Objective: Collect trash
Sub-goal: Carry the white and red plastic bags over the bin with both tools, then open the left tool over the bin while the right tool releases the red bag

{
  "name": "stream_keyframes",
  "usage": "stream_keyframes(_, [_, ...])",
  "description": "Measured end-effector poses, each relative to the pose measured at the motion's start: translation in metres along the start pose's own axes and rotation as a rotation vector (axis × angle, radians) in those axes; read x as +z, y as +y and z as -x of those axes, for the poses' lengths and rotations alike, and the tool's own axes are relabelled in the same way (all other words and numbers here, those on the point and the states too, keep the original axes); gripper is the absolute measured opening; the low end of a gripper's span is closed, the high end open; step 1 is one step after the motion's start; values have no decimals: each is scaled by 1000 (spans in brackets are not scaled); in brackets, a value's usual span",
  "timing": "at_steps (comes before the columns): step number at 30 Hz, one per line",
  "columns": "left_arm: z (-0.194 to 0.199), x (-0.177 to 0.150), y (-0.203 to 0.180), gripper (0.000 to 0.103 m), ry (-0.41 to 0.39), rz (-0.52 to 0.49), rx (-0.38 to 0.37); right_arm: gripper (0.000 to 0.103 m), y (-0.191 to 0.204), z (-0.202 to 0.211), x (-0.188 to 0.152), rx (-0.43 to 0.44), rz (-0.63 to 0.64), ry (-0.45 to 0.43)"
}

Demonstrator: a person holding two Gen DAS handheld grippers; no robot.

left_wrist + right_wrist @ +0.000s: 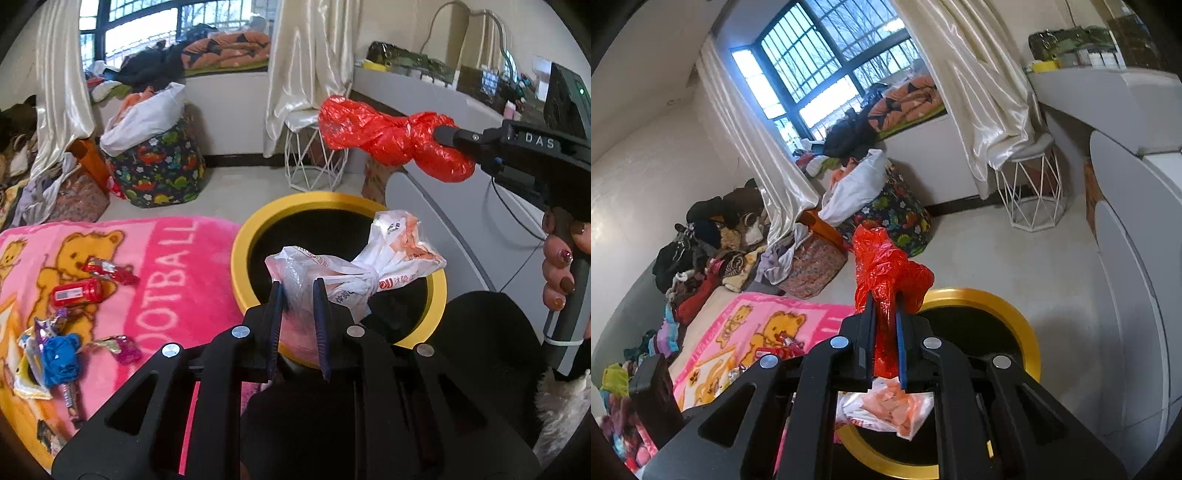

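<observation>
My left gripper [298, 290] is shut on a knotted white plastic bag [354, 266] with orange print, held over the black mouth of a yellow-rimmed bin [255, 229]. My right gripper [885, 301] is shut on a knotted red plastic bag [882, 266], which hangs above the far rim of the same bin [1015, 314]. In the left wrist view the red bag [388, 136] hangs in the air beyond the bin, pinched by the right gripper [443, 133], with a hand [561, 266] on its handle. The white bag [890, 406] shows below the right gripper's fingers.
A pink bear blanket [155, 266] lies left of the bin, with a red can [77, 291], a blue crumpled wrapper [61, 360] and several foil wrappers on it. A dinosaur-print basket [159, 173], a white wire stool [314, 158] and a grey cabinet [461, 229] stand around.
</observation>
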State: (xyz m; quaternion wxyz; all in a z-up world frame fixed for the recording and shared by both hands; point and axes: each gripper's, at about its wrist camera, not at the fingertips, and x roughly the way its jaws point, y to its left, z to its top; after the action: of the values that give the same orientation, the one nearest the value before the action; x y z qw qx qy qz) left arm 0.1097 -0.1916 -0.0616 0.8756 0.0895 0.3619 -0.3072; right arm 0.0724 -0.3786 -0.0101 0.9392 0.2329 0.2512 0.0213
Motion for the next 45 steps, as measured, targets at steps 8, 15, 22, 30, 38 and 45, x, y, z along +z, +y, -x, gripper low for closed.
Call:
stream_keyframes(8, [-23, 1, -13, 11, 47, -37, -14, 9, -16, -6, -4, -26, -35, 33])
stream_keyframes(15, [-40, 5, -21, 12, 79, -66, -28, 9, -25, -15, -8, -43, -54, 75])
stream_keyframes(22, [-56, 8, -31, 12, 117, -93, -44, 9, -35, -22, -13, -58, -79, 110])
stream_keyframes(30, [-70, 13, -30, 14, 158, -105, -61, 12, -42, -29, -13, -41, -109, 123])
stream_keyframes(38, [-67, 15, -20, 68, 141, -47, -33, 53, -50, -31, -16, -70, -154, 116])
stream_keyframes(45, [-47, 15, -8, 92, 60, 43, -23, 75, -50, -18, -16, -154, -139, 42])
